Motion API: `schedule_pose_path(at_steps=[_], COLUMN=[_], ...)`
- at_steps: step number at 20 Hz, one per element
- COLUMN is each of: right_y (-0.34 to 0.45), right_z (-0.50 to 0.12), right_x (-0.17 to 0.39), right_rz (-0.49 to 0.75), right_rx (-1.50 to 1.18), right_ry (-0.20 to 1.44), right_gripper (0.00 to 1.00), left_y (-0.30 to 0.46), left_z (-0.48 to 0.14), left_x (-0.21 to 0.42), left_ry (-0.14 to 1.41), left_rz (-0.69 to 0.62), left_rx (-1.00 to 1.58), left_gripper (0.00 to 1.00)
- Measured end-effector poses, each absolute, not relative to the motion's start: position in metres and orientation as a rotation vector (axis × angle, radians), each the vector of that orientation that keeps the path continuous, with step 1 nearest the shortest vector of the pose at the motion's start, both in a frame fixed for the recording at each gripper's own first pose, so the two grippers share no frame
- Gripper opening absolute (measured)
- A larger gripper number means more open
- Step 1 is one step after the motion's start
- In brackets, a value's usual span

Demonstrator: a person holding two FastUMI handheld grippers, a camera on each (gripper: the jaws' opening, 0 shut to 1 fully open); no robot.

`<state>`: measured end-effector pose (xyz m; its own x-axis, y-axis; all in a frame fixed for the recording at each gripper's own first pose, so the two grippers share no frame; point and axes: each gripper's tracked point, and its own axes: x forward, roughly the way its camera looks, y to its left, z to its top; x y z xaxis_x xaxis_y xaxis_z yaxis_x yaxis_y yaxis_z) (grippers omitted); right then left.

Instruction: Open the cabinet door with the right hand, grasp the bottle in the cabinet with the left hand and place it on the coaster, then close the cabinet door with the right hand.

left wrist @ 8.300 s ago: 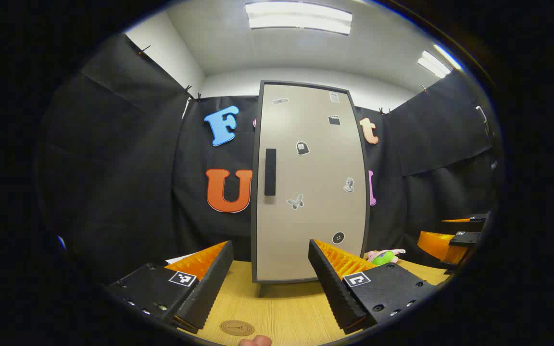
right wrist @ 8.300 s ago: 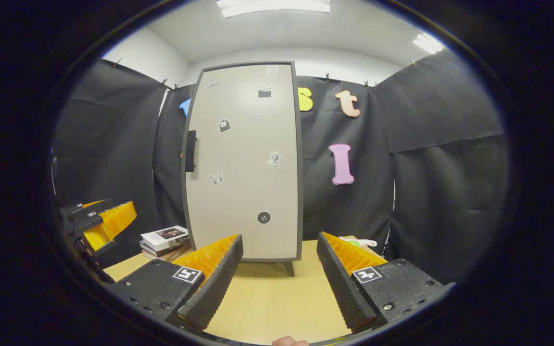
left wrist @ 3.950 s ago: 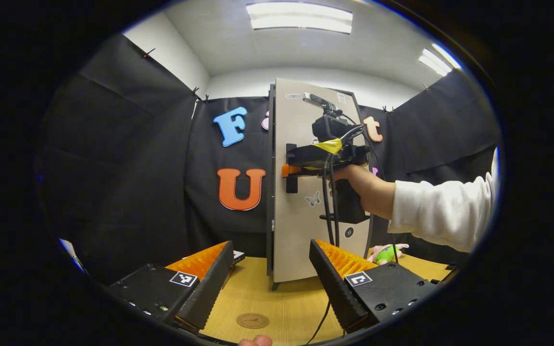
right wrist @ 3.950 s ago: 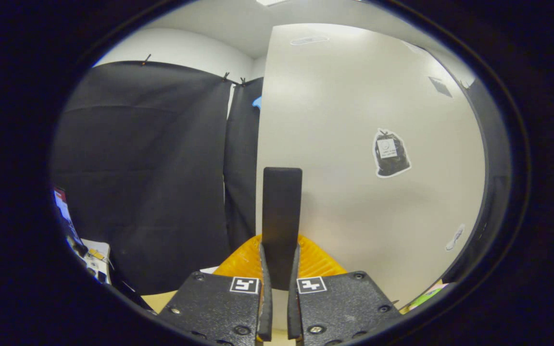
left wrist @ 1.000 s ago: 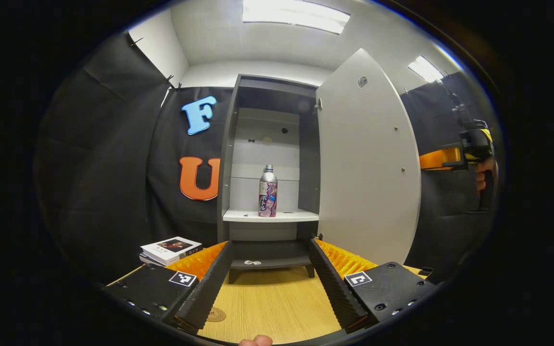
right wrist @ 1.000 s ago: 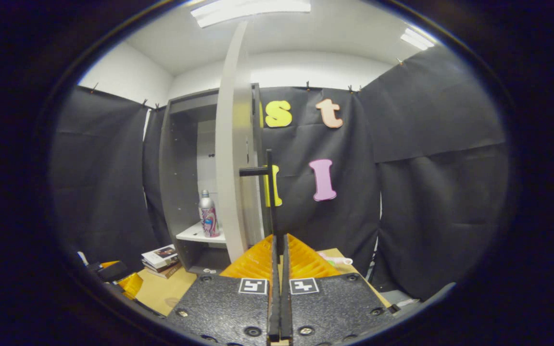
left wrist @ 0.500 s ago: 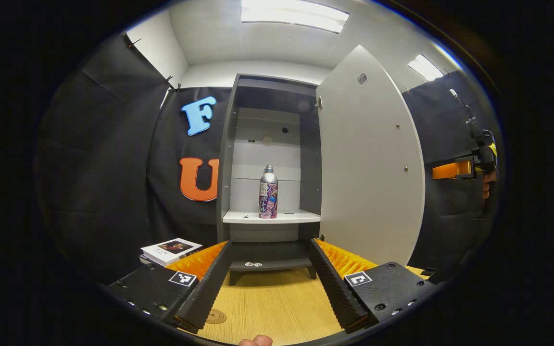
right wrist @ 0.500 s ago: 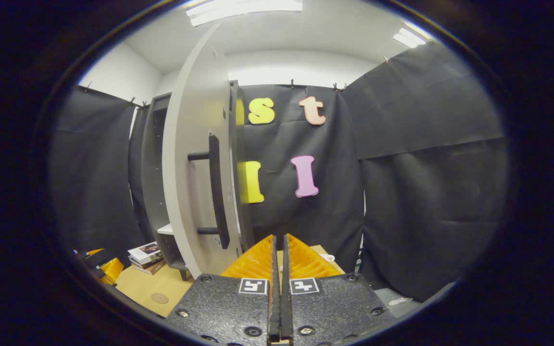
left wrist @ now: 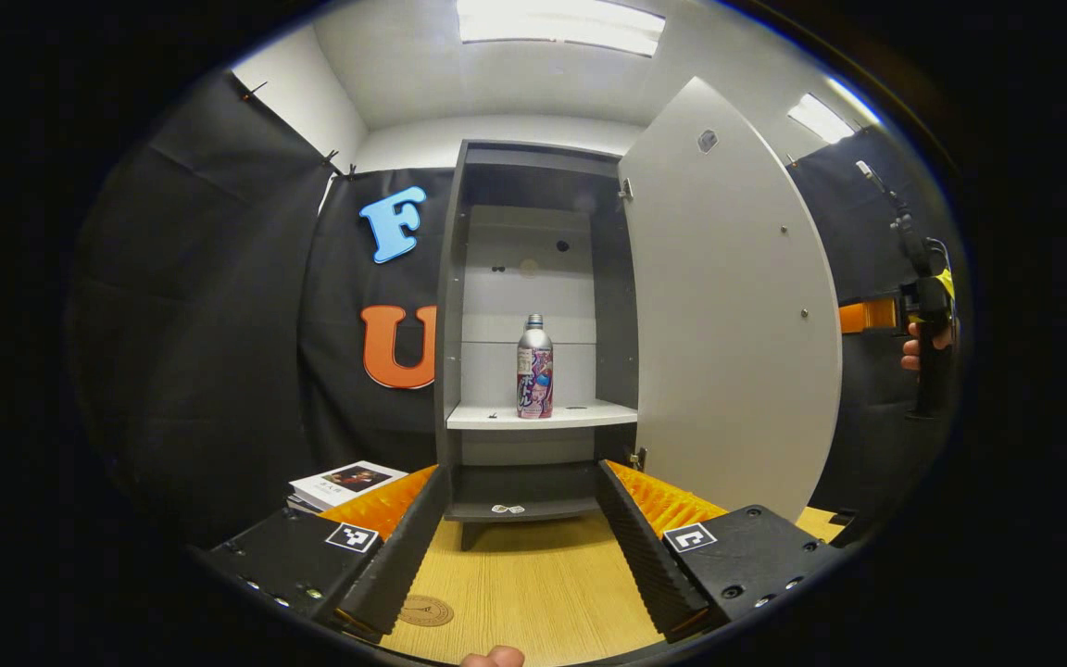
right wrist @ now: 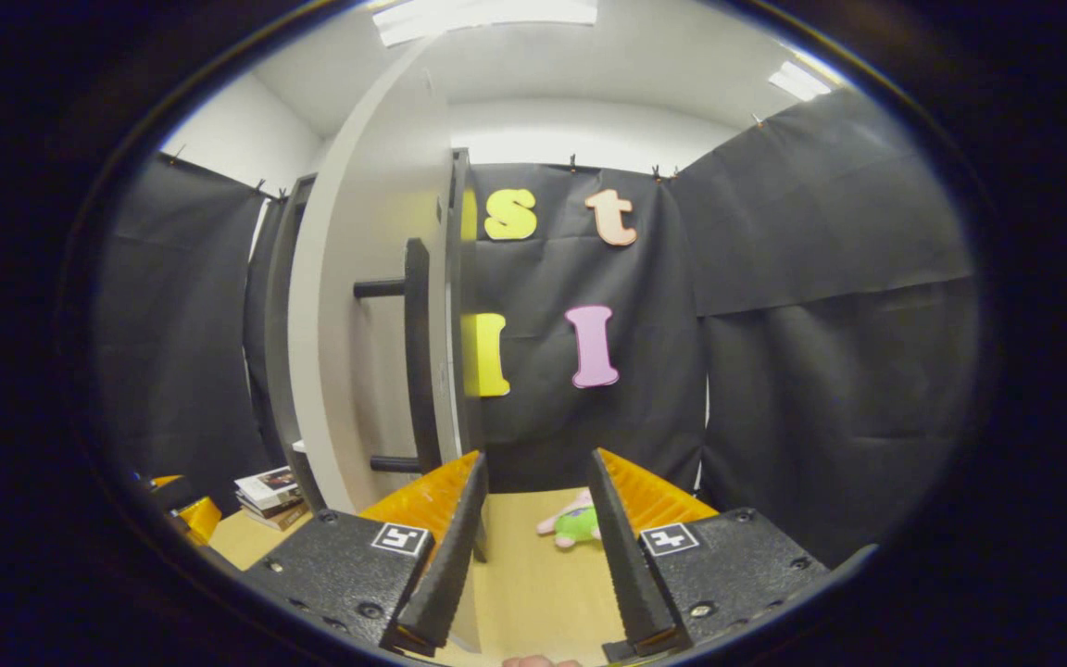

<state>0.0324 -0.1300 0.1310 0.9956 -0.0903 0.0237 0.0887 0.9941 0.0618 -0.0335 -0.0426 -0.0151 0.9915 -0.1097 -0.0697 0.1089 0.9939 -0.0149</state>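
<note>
Left gripper view: my left gripper [left wrist: 522, 537] stood wide open and empty, low over the light wooden tabletop [left wrist: 533, 593]. The slim silver metal bottle with a printed pink-and-purple label [left wrist: 534, 367] stood upright on the white middle shelf [left wrist: 541, 416] of the tall grey cabinet [left wrist: 448, 306]. It lay straight ahead of the gripper, farther off and higher, almost on the centre line between the two fingers. Its long axis was vertical, so I judged that a level approach with one finger on each side would suit. The pale grey cabinet door [left wrist: 728, 315] stood swung out to the right, clear of that path. The round brown coaster [left wrist: 426, 610] lay near, on the table just beside the left finger. A stack of books [left wrist: 346, 482] lay to the left of the cabinet. The right gripper [left wrist: 867, 315] showed at the far right edge, beyond the door, held by a hand [left wrist: 913, 347].

Right gripper view: my right gripper [right wrist: 533, 547] was parted and held nothing. The door's black bar handle [right wrist: 416, 357] stood just left of and beyond the left finger, apart from it. A small green and pink plush toy [right wrist: 574, 521] lay on the table between the fingers, farther off. I judged the left gripper the nearer to the bottle.
</note>
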Motion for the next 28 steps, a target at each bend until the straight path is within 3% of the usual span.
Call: schedule_pose_path(at_steps=[6, 14, 28], right_y=[-0.132, -0.132, -0.131], right_z=[0.135, 0.139, 0.137], right_x=[0.034, 0.034, 0.037], right_rz=[-0.05, -0.059, -0.07], right_rx=[0.115, 0.059, 0.051], right_ry=[-0.036, -0.026, -0.005], right_gripper=[0.73, 0.73, 0.72], left_y=[-0.046, -0.074, -0.097], left_z=[-0.005, 0.013, -0.008], left_x=[0.007, 0.116, 0.292], left_ry=[0.063, -0.026, 0.015], left_rz=[-0.144, -0.208, -0.133], left_rx=[-0.007, 0.099, 0.09], left_gripper=[0.96, 0.95, 0.96])
